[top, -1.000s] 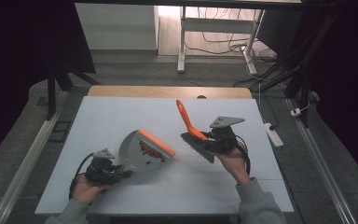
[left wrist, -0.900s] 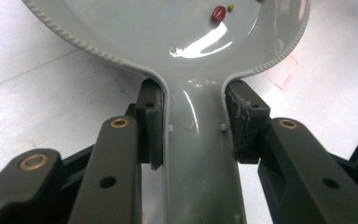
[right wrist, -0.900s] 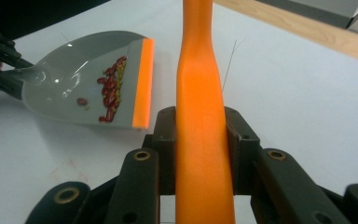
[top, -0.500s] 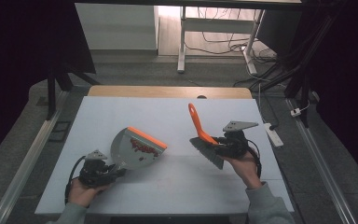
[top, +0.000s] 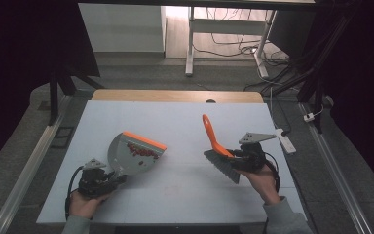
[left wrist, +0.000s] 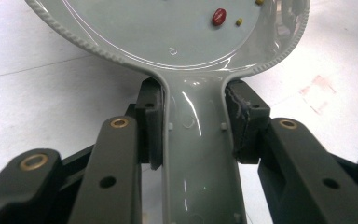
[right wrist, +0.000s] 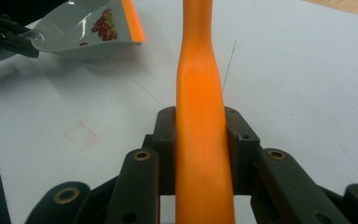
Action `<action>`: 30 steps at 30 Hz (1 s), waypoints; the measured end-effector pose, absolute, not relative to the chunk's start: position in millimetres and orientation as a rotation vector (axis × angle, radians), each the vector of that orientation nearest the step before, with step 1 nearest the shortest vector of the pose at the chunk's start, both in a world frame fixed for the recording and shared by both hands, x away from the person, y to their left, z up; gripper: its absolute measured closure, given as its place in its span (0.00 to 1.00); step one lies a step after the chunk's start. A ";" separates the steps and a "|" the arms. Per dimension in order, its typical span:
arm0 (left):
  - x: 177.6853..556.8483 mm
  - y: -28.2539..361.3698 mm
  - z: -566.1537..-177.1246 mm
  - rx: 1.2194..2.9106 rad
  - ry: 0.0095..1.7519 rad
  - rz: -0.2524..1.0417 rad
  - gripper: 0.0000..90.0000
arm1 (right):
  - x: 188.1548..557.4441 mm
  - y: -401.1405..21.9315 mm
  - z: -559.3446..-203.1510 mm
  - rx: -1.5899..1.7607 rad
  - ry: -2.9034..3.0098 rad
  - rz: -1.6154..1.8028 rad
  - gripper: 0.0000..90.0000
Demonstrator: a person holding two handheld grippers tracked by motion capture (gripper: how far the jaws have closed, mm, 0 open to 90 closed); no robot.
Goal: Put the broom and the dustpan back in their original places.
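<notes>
The left gripper (top: 108, 179) has its jaws closed tight on the handle of the grey dustpan (top: 134, 155), which sits at the left of the white table (top: 185, 122) with a small heap of red beans (top: 142, 152) near its orange lip. The right gripper (top: 233, 157) is clamped on the orange handle of the brush (top: 213, 139), well apart at the right. I think the danger is a tilt of the dustpan toward its lip, which lets the beans roll out onto the table.

Grey dustpan (top: 135, 153) with orange lip, red beans heaped inside; orange-handled brush (top: 217, 148) well apart, handle raised.
</notes>
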State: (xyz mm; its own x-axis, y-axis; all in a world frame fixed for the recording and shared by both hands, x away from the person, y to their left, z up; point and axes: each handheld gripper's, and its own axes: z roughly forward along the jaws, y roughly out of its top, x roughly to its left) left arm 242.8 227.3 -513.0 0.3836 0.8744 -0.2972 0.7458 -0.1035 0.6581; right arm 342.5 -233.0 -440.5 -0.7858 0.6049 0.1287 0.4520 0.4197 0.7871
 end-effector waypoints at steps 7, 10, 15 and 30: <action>241.9 226.3 -515.9 1.835 1.468 0.243 0.68 | 335.8 -244.4 -441.5 0.959 2.488 1.305 0.79; 242.1 226.0 -517.3 1.812 1.498 0.255 0.68 | 333.1 -248.2 -444.2 0.981 2.490 1.308 0.79; 243.2 227.5 -517.6 1.782 1.544 0.297 0.68 | 332.1 -252.8 -448.9 1.010 2.497 1.317 0.79; 252.8 227.6 -528.2 1.729 1.658 0.302 0.68 | 323.1 -257.1 -460.7 1.081 2.505 1.273 0.79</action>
